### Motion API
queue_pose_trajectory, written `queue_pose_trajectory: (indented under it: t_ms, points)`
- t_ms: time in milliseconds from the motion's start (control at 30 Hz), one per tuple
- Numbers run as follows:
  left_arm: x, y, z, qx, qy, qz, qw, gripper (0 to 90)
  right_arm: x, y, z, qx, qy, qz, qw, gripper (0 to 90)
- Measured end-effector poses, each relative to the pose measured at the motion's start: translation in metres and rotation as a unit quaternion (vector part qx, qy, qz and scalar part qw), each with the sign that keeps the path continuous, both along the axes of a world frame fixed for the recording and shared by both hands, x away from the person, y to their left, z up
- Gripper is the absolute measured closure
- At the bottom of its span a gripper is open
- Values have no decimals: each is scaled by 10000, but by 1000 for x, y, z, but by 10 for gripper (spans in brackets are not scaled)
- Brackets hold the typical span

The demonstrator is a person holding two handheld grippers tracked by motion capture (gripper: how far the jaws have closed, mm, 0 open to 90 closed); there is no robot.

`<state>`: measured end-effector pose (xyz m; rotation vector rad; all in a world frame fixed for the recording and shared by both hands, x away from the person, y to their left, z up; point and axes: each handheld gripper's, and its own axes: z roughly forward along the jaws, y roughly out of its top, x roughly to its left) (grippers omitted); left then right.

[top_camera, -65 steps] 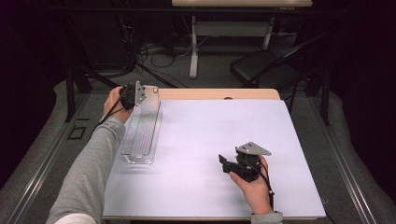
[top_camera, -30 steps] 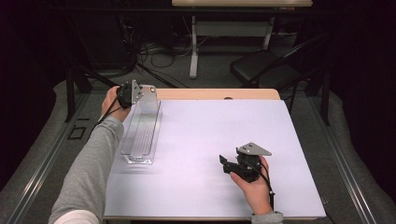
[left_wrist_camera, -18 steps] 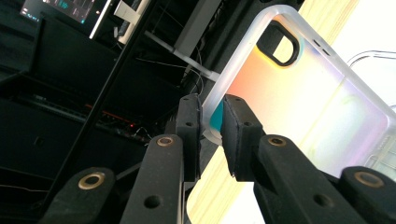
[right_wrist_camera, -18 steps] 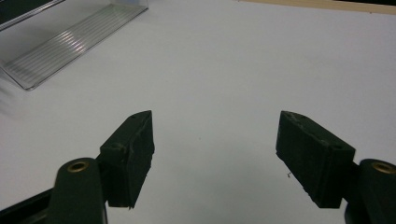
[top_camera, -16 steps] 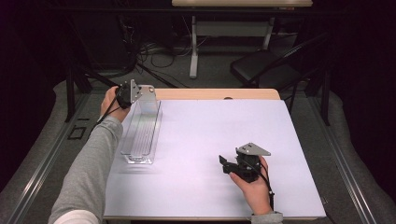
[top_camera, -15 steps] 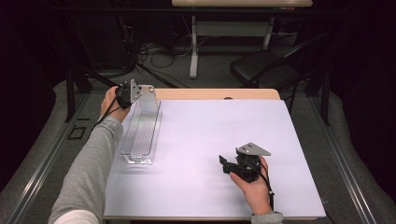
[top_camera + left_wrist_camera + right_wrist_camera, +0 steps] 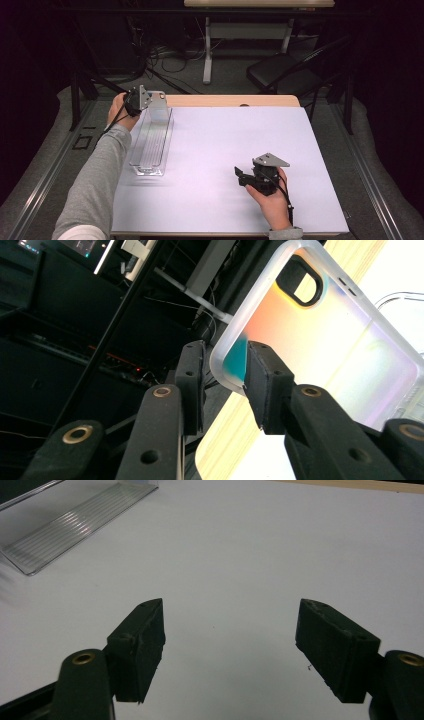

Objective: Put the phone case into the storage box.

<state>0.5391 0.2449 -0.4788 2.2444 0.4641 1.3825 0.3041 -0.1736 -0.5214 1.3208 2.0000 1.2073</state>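
Translucent phone case (image 7: 159, 102) stands at the far end of the clear rack (image 7: 151, 145) in the high view, beside the left gripper (image 7: 136, 101). Left gripper view: its edge sits between jaws just opening, one pad (image 7: 261, 377) touching. Right gripper view: right gripper (image 7: 230, 640) spread wide over bare tabletop (image 7: 260, 545).

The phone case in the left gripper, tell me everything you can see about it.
The phone case is translucent frosted plastic with an iridescent orange-to-violet sheen, rounded corners and a dark-rimmed camera cutout. It stands upright at the far end of the clear ribbed tray. Its edge sits between the left gripper's jaws, which have just been opening, leaving a gap on one side.
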Motion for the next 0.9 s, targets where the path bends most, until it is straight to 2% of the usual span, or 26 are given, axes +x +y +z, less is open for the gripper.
queue_pose_trajectory:
  t_ms: [133, 300, 400, 800, 900]
  points:
    - [-1, 0, 0, -27, 14, 24, 10000, 648, 0, 0, 0, -16, 4, 14, 10000, 274]
    - [-1, 1, 1, -99, 64, 60, 9999, 558, 0, 1, 0, -22, 1, 21, 10000, 274]
    - [-1, 1, 1, -66, 78, 98, 9999, 513, 0, 1, 0, -14, -2, 15, 10000, 274]
    - [-5, 2, 5, -122, 187, 209, 9995, 465, 0, 1, 0, -17, -23, 16, 10000, 274]
    - [-8, 2, 7, -62, 139, 248, 9996, 464, -1, 0, 0, -22, -20, 18, 10000, 274]
